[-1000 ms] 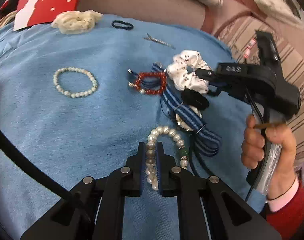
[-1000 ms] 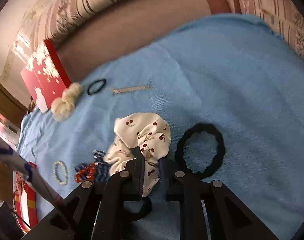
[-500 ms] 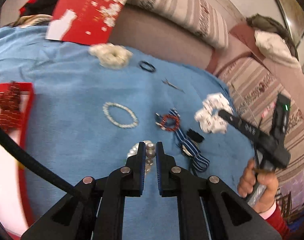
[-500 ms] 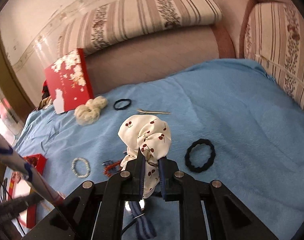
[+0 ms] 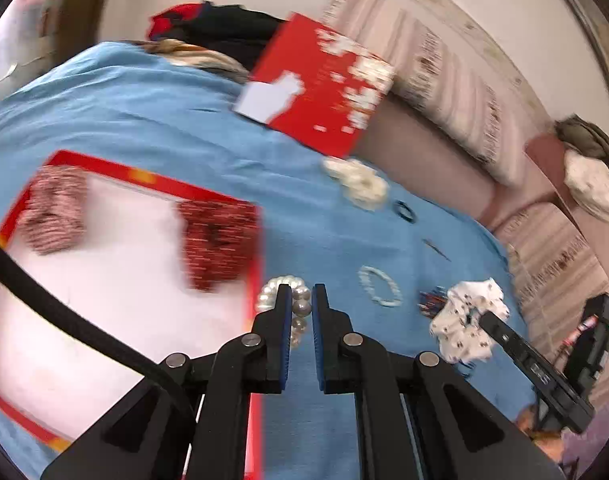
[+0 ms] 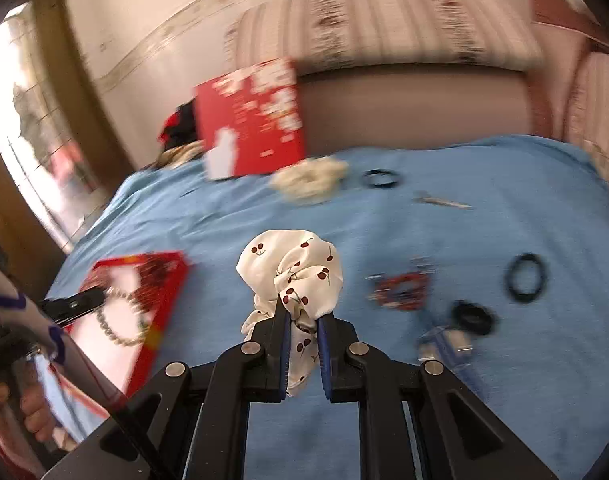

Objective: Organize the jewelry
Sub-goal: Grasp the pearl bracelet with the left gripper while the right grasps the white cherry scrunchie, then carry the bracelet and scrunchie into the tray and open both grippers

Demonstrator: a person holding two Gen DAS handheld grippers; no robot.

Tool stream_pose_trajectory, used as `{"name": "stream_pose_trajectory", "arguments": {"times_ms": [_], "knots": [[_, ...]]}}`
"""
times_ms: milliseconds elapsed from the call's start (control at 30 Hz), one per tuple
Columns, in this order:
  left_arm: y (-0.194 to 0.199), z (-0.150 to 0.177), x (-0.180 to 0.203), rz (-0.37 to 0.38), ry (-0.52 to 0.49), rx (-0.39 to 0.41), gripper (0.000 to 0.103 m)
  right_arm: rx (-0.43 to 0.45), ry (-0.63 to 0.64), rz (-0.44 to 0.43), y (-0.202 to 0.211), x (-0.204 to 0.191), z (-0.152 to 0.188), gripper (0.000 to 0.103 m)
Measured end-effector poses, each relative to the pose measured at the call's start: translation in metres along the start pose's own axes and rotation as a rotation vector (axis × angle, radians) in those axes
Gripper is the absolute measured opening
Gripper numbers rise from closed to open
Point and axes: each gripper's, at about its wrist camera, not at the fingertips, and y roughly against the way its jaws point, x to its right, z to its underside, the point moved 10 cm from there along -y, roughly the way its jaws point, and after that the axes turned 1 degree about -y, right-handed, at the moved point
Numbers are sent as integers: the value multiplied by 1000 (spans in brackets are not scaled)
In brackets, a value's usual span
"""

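My left gripper (image 5: 301, 294) is shut on a pearl bracelet (image 5: 273, 292) and holds it in the air at the right edge of a red-rimmed white tray (image 5: 104, 312). From the right wrist view the bracelet (image 6: 120, 320) hangs over the tray (image 6: 144, 344). My right gripper (image 6: 303, 308) is shut on a white cherry-print scrunchie (image 6: 294, 272), lifted above the blue cloth. That scrunchie also shows in the left wrist view (image 5: 466, 320).
On the blue cloth (image 6: 444, 240) lie a second pearl bracelet (image 5: 379, 286), a red bead bracelet (image 6: 402, 290), a striped ribbon (image 6: 448, 344), black hair ties (image 6: 524, 278), a cream scrunchie (image 6: 308, 180) and a hair clip (image 6: 442, 201). A red box lid (image 6: 252, 120) leans against the sofa. Two red patterned items (image 5: 218, 246) sit in the tray.
Both grippers have lifted their items off the cloth and swung left. The left one carried the pearl bracelet up to the tray's edge; the right one raised the scrunchie.
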Motion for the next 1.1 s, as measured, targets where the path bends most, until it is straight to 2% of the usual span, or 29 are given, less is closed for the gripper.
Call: {"name": "stream_pose_trajectory", "arguments": {"times_ms": [200, 300, 400, 533, 733, 900, 967, 1033, 1100], "knots": [[9, 2, -74, -122, 83, -34, 9, -65, 114, -105, -20, -92, 10, 13], [8, 8, -117, -224, 139, -78, 9, -106, 175, -146, -35, -139, 21, 13], [7, 18, -149, -283, 208, -127, 9, -167, 206, -179, -56, -174, 35, 13], [10, 27, -187, -337, 304, -160, 9, -246, 239, -193, -83, -209, 57, 13], [32, 21, -231, -468, 355, -110, 9, -294, 306, -135, -108, -226, 76, 13], [45, 18, -248, -457, 438, -49, 10, -325, 327, -119, -125, -237, 79, 13], [52, 12, -245, -433, 451, -12, 14, -329, 341, -118, -134, -247, 77, 13], [59, 4, -243, -414, 469, 34, 26, -332, 358, -114, -145, -258, 74, 13], [64, -1, -244, -415, 479, 62, 28, -326, 386, -96, -158, -268, 67, 13]]}}
